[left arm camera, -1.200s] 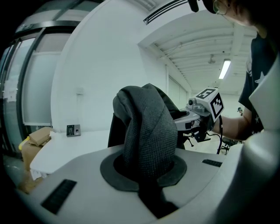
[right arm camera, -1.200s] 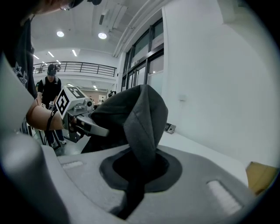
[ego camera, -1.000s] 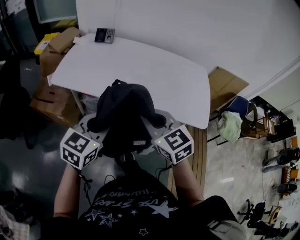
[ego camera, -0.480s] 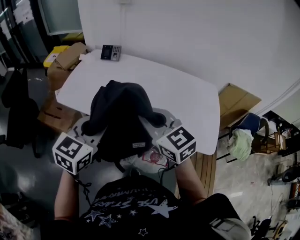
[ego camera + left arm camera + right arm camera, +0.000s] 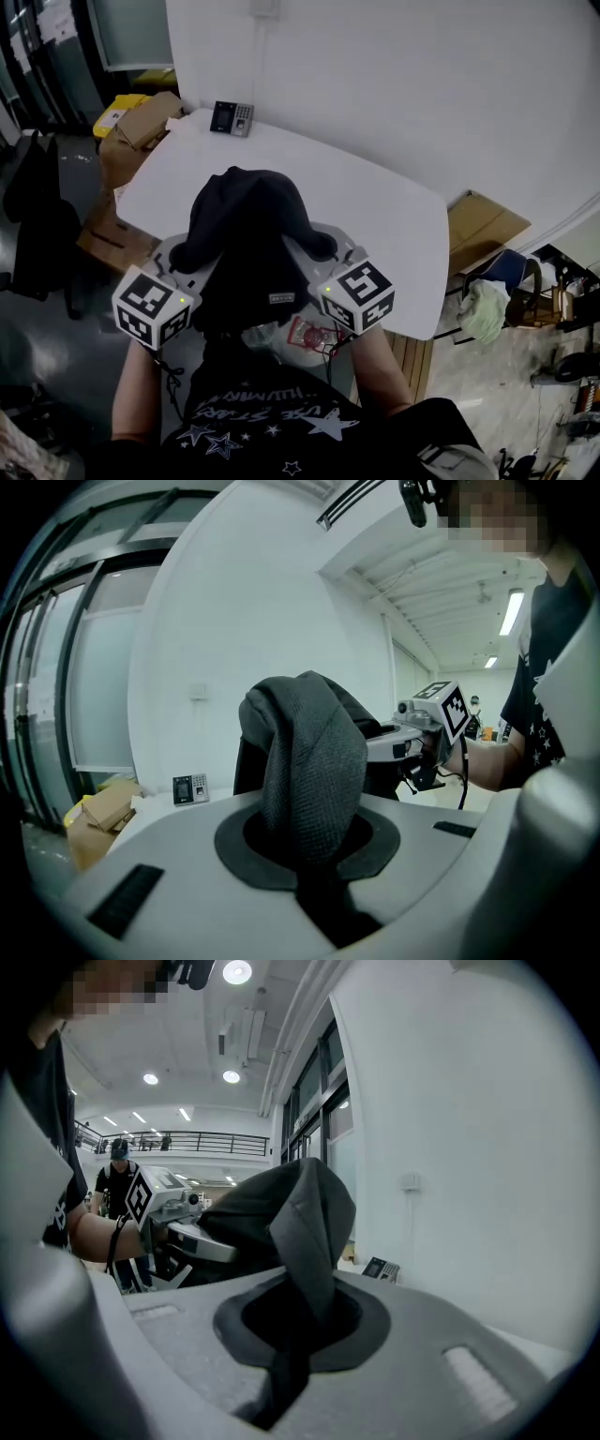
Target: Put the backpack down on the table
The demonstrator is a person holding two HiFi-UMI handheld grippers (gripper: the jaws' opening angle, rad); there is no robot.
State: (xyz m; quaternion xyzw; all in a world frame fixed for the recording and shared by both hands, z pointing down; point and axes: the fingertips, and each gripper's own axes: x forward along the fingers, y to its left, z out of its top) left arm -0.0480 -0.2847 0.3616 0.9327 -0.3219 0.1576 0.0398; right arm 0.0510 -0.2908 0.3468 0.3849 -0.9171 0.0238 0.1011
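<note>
1. Head view: the black backpack [image 5: 248, 239] hangs between both tongs, over the near edge of the white bench [image 5: 375, 206]. Can't tell if its bottom touches. A keypad gadget [image 5: 232, 118] sits at the bench's far corner.
2. Only the tongs' own cameras show the grip. The left tongs [image 5: 307, 855] are nearly closed, pinching a dark woven strap [image 5: 309, 761]. The right tongs [image 5: 291, 1335] are clamped tight on a second strap [image 5: 305, 1232].
3. The right gripper view also catches a person [image 5: 117, 1171] way back by a railing.
4. The left forearm [image 5: 134, 394] and right forearm [image 5: 375, 361] reach forward side by side, with the 2 tongs aimed away from the body and tipped slightly down.
</note>
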